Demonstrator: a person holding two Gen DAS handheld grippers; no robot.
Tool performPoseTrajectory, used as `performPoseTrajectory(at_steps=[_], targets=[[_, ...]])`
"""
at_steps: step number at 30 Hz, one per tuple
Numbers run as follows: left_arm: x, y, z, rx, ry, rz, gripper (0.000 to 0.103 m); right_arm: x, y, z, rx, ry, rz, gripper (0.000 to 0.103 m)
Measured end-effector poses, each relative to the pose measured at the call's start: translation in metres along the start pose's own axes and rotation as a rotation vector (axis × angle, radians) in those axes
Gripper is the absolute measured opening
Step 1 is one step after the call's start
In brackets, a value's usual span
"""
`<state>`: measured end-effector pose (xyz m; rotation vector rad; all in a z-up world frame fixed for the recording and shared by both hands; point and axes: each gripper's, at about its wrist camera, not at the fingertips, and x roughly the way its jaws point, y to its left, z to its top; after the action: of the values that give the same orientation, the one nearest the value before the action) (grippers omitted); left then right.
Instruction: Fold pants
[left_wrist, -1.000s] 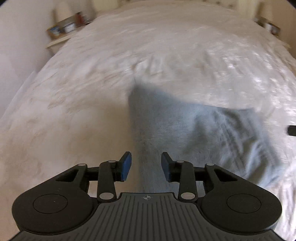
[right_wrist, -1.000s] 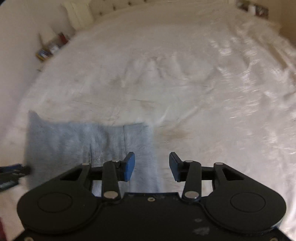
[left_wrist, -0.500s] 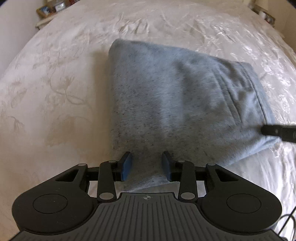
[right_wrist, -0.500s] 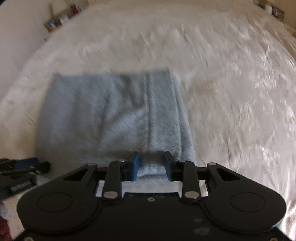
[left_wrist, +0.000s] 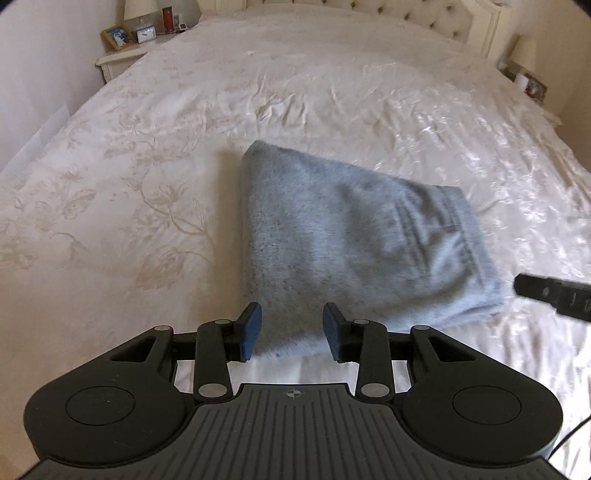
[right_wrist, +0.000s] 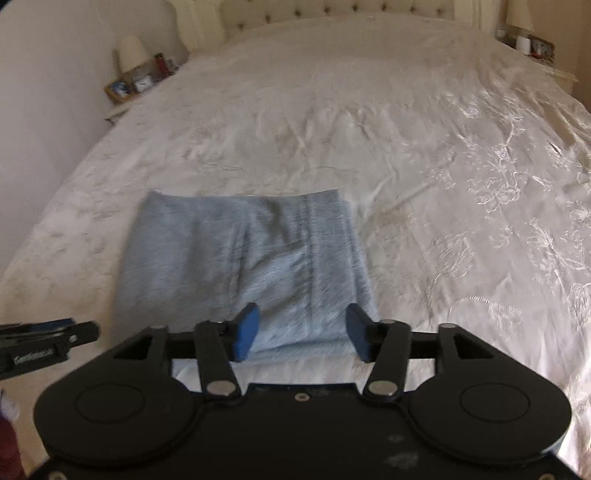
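Observation:
The grey pants (left_wrist: 354, 251) lie folded into a compact rectangle on the cream bedspread (left_wrist: 147, 177); they also show in the right wrist view (right_wrist: 243, 266). My left gripper (left_wrist: 291, 334) is open and empty, just in front of the pants' near left corner. My right gripper (right_wrist: 301, 334) is open and empty at the pants' near right edge. The right gripper's tip shows at the right edge of the left wrist view (left_wrist: 554, 293). The left gripper shows at the left edge of the right wrist view (right_wrist: 44, 341).
A nightstand with a photo frame, clock and lamp (left_wrist: 129, 37) stands at the bed's far left. A second nightstand (left_wrist: 528, 81) is at the far right. A tufted headboard (left_wrist: 406, 14) runs along the back. The bedspread (right_wrist: 443, 147) stretches wide around the pants.
Both grippers pulled back from the pants, which now lie farther ahead. The right gripper's jaws opened wider. The pants stay folded.

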<state>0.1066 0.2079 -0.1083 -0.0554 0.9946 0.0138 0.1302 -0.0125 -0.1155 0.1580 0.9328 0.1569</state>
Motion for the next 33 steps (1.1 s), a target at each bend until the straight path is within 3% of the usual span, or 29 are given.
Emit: performPoseTrajectory(at_steps=[2,6,12,17,21,25,33], targets=[[-0.015,-0.003,0.000,-0.019,-0.030,0.010,0.036,-0.013,0.002,-0.002,0.006,-0.007,0.016,0.074],[-0.043,-0.017,0.001,-0.009,-0.086,0.056,0.036,-0.046,0.019,-0.012,-0.035,-0.059,0.013,0.076],[-0.077,-0.032,0.000,-0.066,-0.122,0.043,0.050,-0.090,0.026,-0.015,-0.057,-0.097,-0.001,0.090],[-0.097,-0.058,-0.007,-0.055,-0.129,0.165,0.055,-0.119,0.022,-0.014,-0.107,-0.122,-0.096,0.097],[-0.107,-0.080,-0.012,0.017,-0.113,0.262,0.058,-0.131,0.006,-0.011,-0.075,-0.105,-0.033,0.097],[-0.114,-0.088,-0.016,-0.029,-0.075,0.205,0.058,-0.142,-0.004,-0.012,-0.072,-0.080,-0.009,0.097],[-0.122,-0.103,-0.028,-0.061,-0.047,0.197,0.058,-0.152,-0.016,-0.022,-0.070,-0.036,0.005,0.097]])
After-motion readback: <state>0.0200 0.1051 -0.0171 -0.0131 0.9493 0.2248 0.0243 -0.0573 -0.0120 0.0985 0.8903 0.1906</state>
